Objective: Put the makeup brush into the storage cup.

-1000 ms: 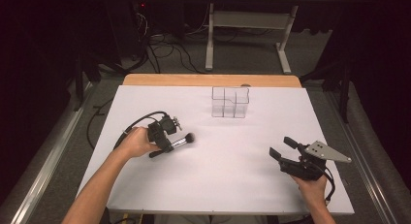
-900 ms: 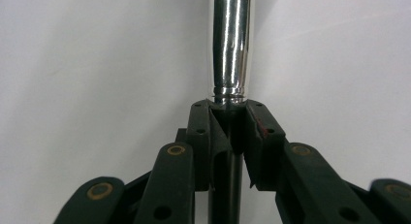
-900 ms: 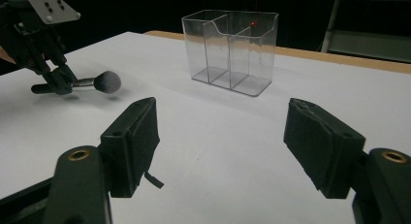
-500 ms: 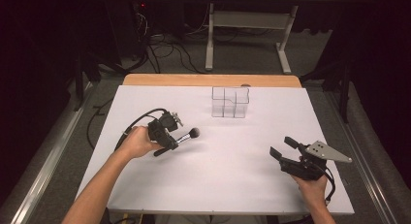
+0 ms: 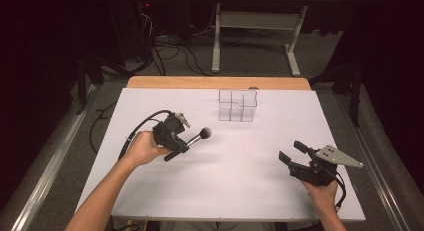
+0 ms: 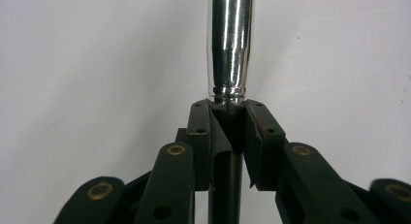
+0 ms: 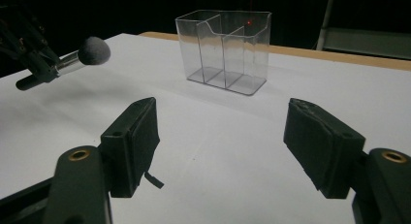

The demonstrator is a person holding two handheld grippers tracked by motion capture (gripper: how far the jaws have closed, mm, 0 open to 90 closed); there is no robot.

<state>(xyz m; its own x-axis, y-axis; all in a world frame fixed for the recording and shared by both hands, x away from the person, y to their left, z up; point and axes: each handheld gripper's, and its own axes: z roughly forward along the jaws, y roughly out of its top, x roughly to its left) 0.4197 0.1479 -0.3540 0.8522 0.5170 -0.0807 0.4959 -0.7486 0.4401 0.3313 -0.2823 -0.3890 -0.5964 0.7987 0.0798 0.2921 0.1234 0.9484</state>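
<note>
Silver and black brush (image 5: 192,141): I am holding it in my left gripper (image 5: 176,139), and it is sitting above the white table (image 5: 235,191), with its fluffy grey tip pointing toward the middle of the table
Left gripper: I am squeezing its two black jaws tight on the brush's dark handle, just below the shiny silver part (image 6: 229,44)
Right gripper (image 5: 294,155): I am keeping its jaws wide apart, with nothing between them, low over the table near the right edge
Clear box (image 5: 238,105): it is standing upright at the far side of the table, well apart from both grippers, and its little sections are looking empty (image 7: 225,52)
Brush and box: they are not touching
</note>
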